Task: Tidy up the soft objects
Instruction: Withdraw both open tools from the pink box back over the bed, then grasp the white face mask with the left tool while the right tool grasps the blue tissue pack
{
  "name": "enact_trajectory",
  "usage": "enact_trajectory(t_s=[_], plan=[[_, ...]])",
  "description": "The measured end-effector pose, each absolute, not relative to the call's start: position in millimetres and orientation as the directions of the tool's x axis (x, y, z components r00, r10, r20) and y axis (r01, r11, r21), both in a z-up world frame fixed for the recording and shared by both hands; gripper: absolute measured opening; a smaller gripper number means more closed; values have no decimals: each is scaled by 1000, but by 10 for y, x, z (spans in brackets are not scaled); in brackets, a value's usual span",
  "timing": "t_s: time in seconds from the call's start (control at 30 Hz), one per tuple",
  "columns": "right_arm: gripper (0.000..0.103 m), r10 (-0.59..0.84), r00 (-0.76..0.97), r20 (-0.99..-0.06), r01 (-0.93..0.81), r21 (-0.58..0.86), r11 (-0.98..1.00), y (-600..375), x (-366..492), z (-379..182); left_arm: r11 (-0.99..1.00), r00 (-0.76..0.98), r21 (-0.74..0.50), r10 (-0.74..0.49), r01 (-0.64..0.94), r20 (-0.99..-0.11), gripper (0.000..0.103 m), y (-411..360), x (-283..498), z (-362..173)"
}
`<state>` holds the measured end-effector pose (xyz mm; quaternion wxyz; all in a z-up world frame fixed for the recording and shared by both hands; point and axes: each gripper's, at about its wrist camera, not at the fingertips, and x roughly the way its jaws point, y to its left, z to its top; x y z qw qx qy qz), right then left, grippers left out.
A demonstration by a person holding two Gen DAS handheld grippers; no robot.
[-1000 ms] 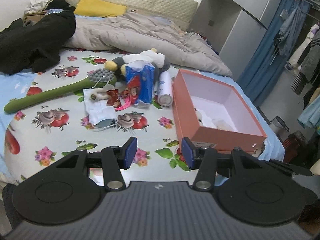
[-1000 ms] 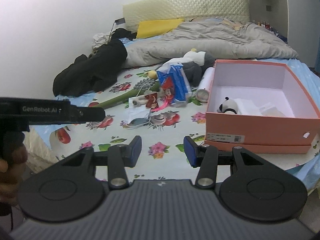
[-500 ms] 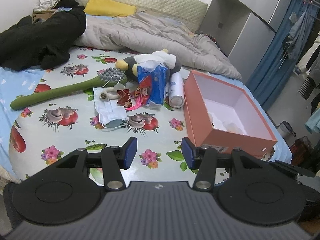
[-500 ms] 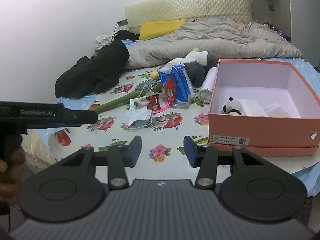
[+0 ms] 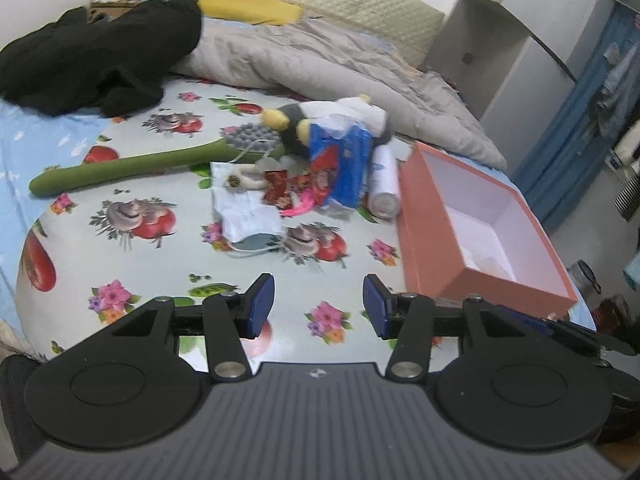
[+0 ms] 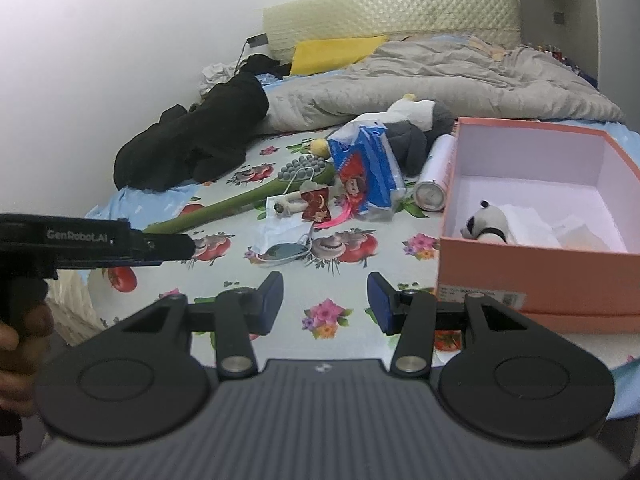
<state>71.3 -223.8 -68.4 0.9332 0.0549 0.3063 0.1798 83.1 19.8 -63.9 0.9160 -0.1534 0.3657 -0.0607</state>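
Blue-padded, my left gripper [image 5: 318, 312] and my right gripper [image 6: 325, 303] both hang with jaws apart and nothing between them, above the flowered sheet [image 6: 332, 280]. Beyond lie the soft things: a face mask [image 5: 248, 216], a tissue pack [image 6: 366, 176] and a plush toy [image 5: 340, 120], beside the pink box [image 6: 540, 276] holding a small panda [image 6: 486, 224].

White wall [image 6: 120, 60], quilted headboard [image 6: 400, 12], grey wardrobe [image 5: 520, 40], blue curtain [image 5: 580, 120].
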Motion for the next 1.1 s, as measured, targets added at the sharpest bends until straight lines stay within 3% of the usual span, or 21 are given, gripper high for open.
enact_trajectory(t_s=[0.37, 0.57, 0.63, 1.1], plan=[[49, 384, 711, -589, -318, 218, 923, -1986, 1440, -973, 924, 718, -366, -182, -108, -672, 55, 602, 1434, -1162], [49, 335, 719, -608, -285, 182, 941, -1895, 1902, -1137, 911, 712, -394, -198, -120, -674, 56, 685, 1899, -1466], [49, 318, 732, -603, -274, 168, 947, -1864, 2033, -1191, 910, 716, -397, -200, -117, -669, 63, 695, 2031, -1541], [48, 170, 794, -584, -154, 77, 985, -1652, 2931, -1571, 912, 708, -380, -165, -155, -686, 63, 677, 2571, -2023]])
